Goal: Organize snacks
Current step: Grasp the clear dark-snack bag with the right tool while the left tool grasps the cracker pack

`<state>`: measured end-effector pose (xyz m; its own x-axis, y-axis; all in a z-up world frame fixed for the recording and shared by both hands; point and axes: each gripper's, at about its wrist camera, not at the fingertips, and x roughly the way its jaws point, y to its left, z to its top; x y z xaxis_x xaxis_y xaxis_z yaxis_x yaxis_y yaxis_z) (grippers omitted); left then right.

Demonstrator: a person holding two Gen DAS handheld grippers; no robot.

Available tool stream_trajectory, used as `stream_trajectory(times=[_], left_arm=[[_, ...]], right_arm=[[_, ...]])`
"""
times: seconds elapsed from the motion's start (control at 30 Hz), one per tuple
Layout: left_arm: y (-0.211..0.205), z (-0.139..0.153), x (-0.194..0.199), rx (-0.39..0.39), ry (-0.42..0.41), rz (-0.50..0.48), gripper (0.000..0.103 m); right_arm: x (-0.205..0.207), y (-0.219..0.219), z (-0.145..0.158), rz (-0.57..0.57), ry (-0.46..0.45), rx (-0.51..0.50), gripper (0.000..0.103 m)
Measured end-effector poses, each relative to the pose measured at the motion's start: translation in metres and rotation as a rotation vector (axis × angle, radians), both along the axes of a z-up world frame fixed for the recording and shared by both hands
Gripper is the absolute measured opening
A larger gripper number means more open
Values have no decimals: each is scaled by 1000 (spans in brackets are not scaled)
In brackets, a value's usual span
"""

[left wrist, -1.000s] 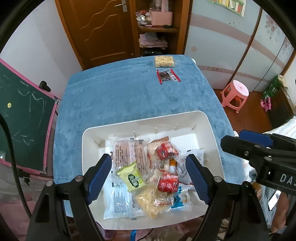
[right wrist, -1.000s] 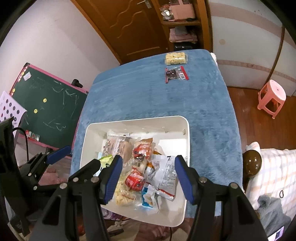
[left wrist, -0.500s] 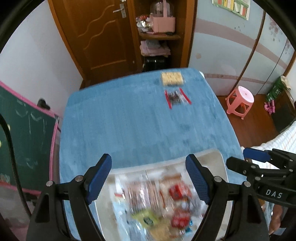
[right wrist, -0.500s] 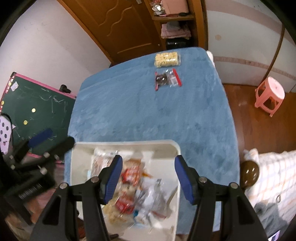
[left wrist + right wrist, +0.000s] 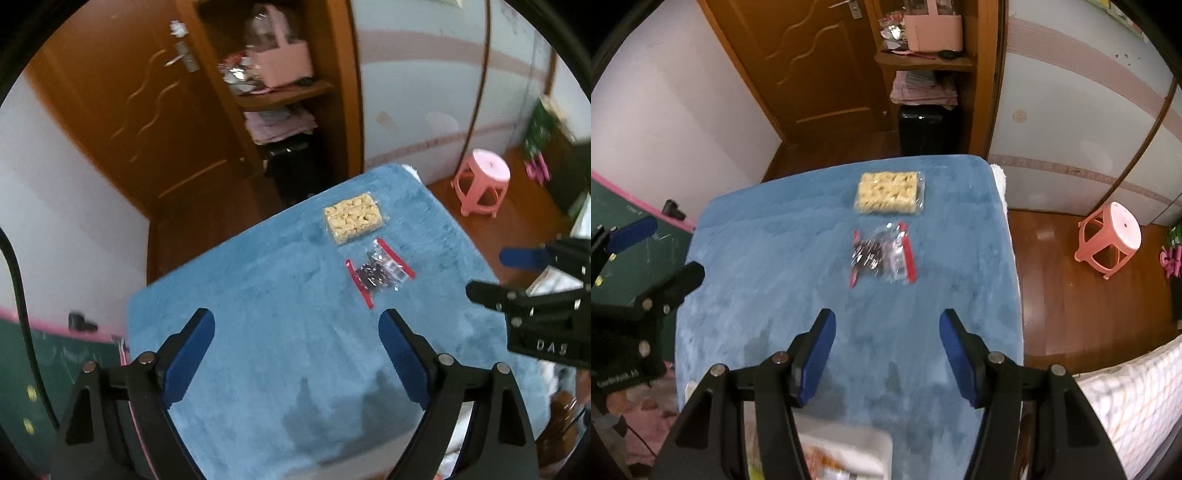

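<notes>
Snacks lie in two places. Near the far end of the table sits a flat clear packet of pale yellow puffed pieces (image 5: 889, 192), rectangular and lumpy under its film. Just in front of it, apart by a narrow strip of cloth, lies a crinkled clear pouch of dark pieces with red side seams (image 5: 882, 254), slightly askew. At the near edge of the right wrist view, the blurred rim of a white tray (image 5: 846, 441) shows, with wrappers inside it too smeared to name.

All of it rests on a plush blue cloth (image 5: 280, 332) with a soft, brushed nap and rounded far corners. Between the pouch and the grippers the cloth is bare and wide.

The left gripper (image 5: 295, 350) hangs over that bare stretch, its blue-padded fingers spread wide with nothing between them; its jaws have just been opening. The right gripper (image 5: 886, 350) hangs over the same cloth with fingers parted less far, also empty.

Beyond the far edge stand a wooden door (image 5: 812, 62) and open shelves; a pink plastic stool (image 5: 1110, 238) sits on the wood floor off the right edge, a green chalkboard (image 5: 55, 362) off the left.
</notes>
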<state>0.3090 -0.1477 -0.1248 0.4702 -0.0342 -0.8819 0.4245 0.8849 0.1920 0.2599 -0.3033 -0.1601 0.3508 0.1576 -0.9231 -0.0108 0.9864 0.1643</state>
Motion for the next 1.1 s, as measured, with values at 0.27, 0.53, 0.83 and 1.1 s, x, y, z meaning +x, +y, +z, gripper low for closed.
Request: stream_trajectory(times=[0.27,0.53,0.83,1.1], left_arm=[[-1,-69,41,20,136,8,90],[10,-102,71,48,164,45,90],[14,-111,101,30,188,71,90],[-8,-120,105,44,202,24,90]], right_arm=[[65,14,-62,19,49,-10,59],[104,39,-123,46,151,-12,59],[108,56,-148,93,194,-53,60],[95,60,-139,181,143,-80,41]])
